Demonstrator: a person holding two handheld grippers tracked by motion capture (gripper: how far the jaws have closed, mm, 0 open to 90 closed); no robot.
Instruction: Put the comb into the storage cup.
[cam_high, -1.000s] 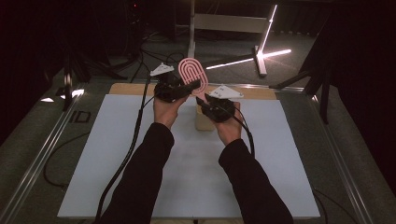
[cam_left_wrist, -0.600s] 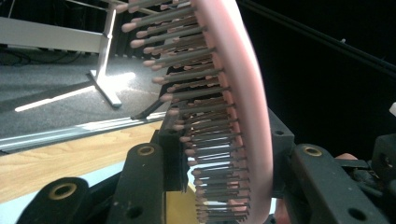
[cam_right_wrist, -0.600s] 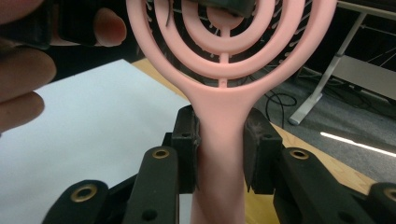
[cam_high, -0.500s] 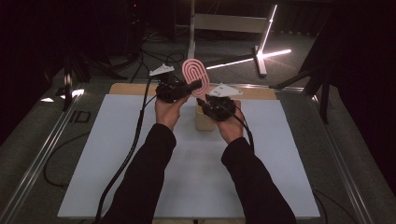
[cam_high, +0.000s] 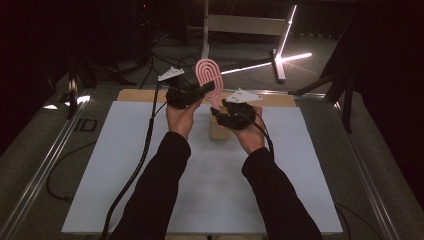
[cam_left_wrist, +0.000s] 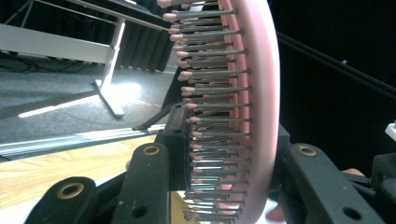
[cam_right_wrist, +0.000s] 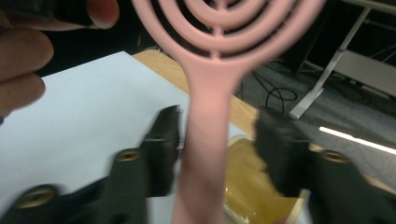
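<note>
Two grippers: left gripper (cam_high: 202, 91) fingers pinch the pink hairbrush (cam_high: 210, 75); right gripper (cam_high: 218, 114) fingers spread beside its handle.

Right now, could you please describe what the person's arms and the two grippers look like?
Both forearms wear long black sleeves. The left gripper and right gripper are black, each topped by a pale grey three-cornered plate. Their jaws are flat black bars with brass-coloured rivet holes. A black cable trails from the left one.

I find my left tongs (cam_left_wrist: 224, 172) clamped across the pink hairbrush (cam_left_wrist: 254, 93), seen edge-on, bristles pointing left.
</note>
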